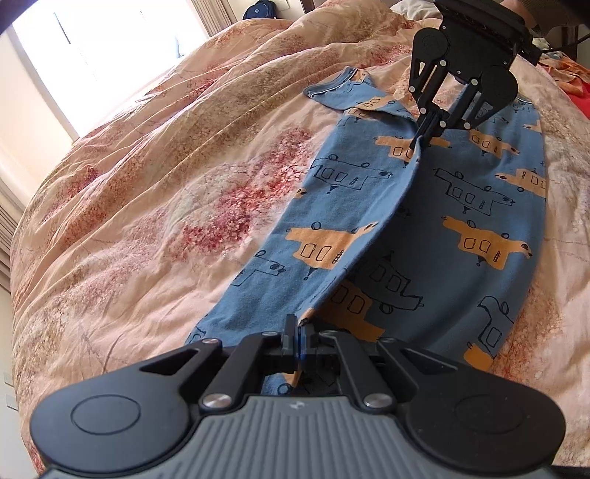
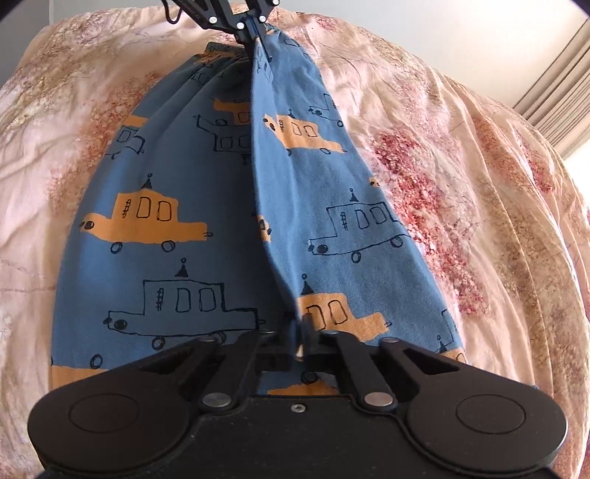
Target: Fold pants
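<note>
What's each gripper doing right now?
Left gripper: shut on the pants, pinching a raised fold.
Right gripper: shut on the pants, same fold, other end.

Left wrist view: mounted just behind the left gripper (image 1: 297, 331), looking forward and steeply down past its jaws, close over the pants (image 1: 424, 221) on the bed (image 1: 147, 184); the right gripper (image 1: 418, 142) faces it beyond those jaws. Right wrist view: set likewise behind the right gripper (image 2: 304, 326), facing the opposite way, with the left gripper (image 2: 254, 35) beyond. Both views share the pants (image 2: 177, 177) and bed (image 2: 479, 165) between the jaws.
</note>
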The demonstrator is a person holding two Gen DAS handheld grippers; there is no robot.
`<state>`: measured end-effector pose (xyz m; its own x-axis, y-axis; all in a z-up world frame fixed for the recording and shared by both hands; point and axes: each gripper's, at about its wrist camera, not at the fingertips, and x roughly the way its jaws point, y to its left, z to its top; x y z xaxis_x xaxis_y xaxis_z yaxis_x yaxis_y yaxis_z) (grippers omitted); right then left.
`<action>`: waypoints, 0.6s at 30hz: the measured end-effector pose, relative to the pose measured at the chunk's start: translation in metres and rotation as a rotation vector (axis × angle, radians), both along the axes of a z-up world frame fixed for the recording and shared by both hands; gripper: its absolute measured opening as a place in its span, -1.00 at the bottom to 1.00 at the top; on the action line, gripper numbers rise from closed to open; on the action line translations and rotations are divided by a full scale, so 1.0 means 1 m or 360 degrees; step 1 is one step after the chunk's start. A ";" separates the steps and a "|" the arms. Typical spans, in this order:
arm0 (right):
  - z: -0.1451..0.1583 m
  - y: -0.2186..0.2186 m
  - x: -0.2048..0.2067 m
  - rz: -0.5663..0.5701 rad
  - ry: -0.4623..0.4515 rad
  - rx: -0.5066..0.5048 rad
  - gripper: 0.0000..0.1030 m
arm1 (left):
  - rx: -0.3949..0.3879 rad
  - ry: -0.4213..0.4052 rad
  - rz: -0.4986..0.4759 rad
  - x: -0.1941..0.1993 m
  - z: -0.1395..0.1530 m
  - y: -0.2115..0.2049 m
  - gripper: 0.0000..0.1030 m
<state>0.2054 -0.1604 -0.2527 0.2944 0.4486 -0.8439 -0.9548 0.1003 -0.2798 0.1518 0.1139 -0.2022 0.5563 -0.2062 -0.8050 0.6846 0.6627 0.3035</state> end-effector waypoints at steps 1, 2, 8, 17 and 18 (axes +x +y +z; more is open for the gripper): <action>0.002 -0.001 0.001 -0.0015 -0.0006 0.0015 -1.00 | 0.0006 -0.0004 -0.0009 -0.002 0.000 0.000 -0.99; 0.006 -0.003 0.002 -0.0037 -0.0008 0.0034 -1.00 | 0.0015 -0.0009 -0.0020 -0.004 0.000 0.000 -0.99; 0.039 -0.016 -0.010 -0.0070 0.0054 0.0089 -1.00 | 0.0022 -0.0040 -0.0100 -0.026 0.009 -0.001 -0.99; 0.047 -0.021 -0.059 -0.0027 0.0129 0.0053 -1.00 | 0.0128 0.0022 -0.0219 -0.056 -0.013 -0.007 -0.99; 0.043 -0.019 -0.063 -0.0027 0.0147 0.0043 -1.00 | 0.0145 0.0030 -0.0232 -0.059 -0.018 -0.007 -0.99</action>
